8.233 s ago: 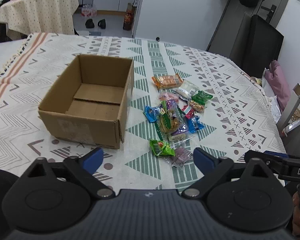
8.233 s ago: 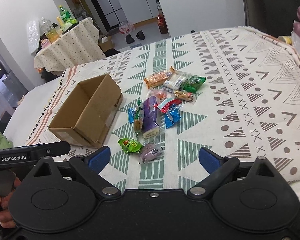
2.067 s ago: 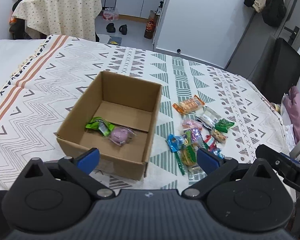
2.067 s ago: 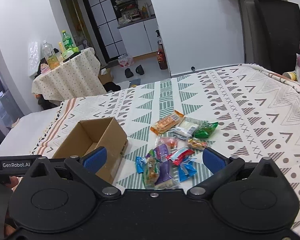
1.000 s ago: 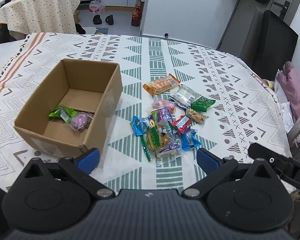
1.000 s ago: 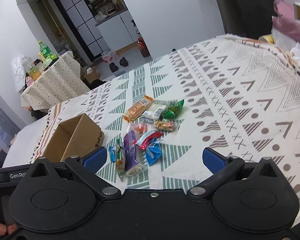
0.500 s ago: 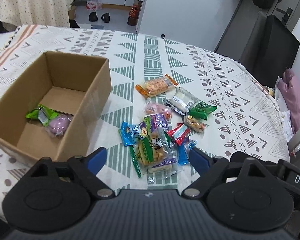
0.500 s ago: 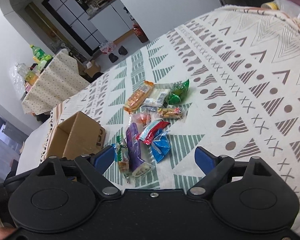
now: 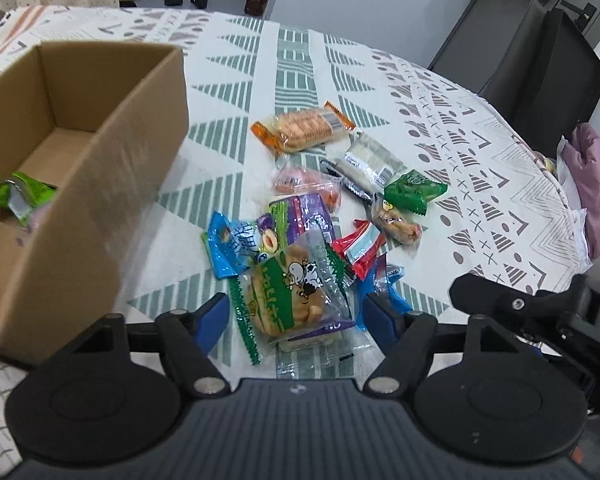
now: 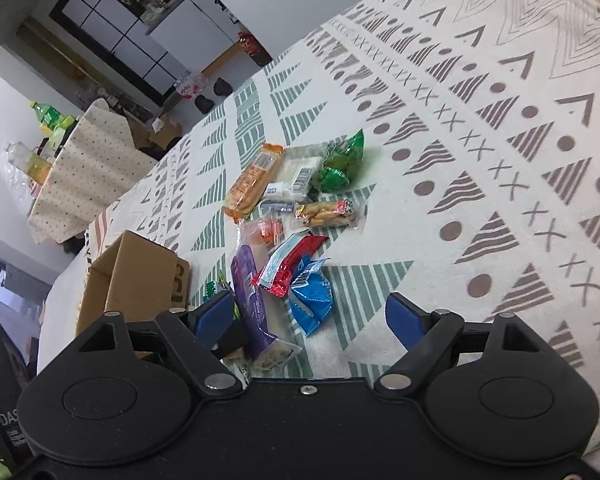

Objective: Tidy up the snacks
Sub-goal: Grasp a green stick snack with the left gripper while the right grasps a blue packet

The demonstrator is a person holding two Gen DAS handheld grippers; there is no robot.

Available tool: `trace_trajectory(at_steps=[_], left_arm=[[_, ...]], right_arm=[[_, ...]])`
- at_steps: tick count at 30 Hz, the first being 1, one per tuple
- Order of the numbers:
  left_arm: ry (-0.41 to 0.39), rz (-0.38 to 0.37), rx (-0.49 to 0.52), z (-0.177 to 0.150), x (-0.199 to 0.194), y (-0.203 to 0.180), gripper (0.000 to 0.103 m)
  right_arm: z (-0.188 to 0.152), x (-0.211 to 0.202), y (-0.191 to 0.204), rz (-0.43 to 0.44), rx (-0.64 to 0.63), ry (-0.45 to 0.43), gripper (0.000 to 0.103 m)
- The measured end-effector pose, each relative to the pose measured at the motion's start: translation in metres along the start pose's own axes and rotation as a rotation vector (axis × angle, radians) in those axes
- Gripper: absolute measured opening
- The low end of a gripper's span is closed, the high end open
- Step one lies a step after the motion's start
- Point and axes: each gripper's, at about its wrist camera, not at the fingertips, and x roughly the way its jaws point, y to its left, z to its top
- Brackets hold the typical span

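Patterned tablecloth [image 9: 228, 92] holds snacks [image 9: 300, 216]; both grippers' fingers [image 9: 214, 314] spread; "DAS" on left gripper [image 10: 4, 416].

One cardboard box [image 9: 112, 168], far left, holding one visible green packet [image 9: 18, 196]. About ten snack packets [image 9: 300, 216] heaped right of it. Two grippers.

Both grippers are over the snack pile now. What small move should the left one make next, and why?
Probably lower the left gripper and close on the green cow-print packet: its open fingers already bracket that packet, which lies on top of the pile, and the cardboard box sits just left for the drop.
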Motion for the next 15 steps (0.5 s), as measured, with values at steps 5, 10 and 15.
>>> trace_trajectory(at_steps=[5,10,15], left_arm=[[0.016,-0.01,-0.011,0.002,0.014,0.001,0.061],[0.012,-0.022,-0.029,0.004,0.015,0.003,0.054],[0.013,-0.032,-0.035,0.005,0.013,0.005,0.049]], right_arm=[[0.001,0.018,0.002,0.0,-0.003,0.035,0.079],[0.003,0.035,0.0,-0.007,0.008,0.072,0.074],[0.003,0.046,0.0,-0.001,0.021,0.085,0.067]])
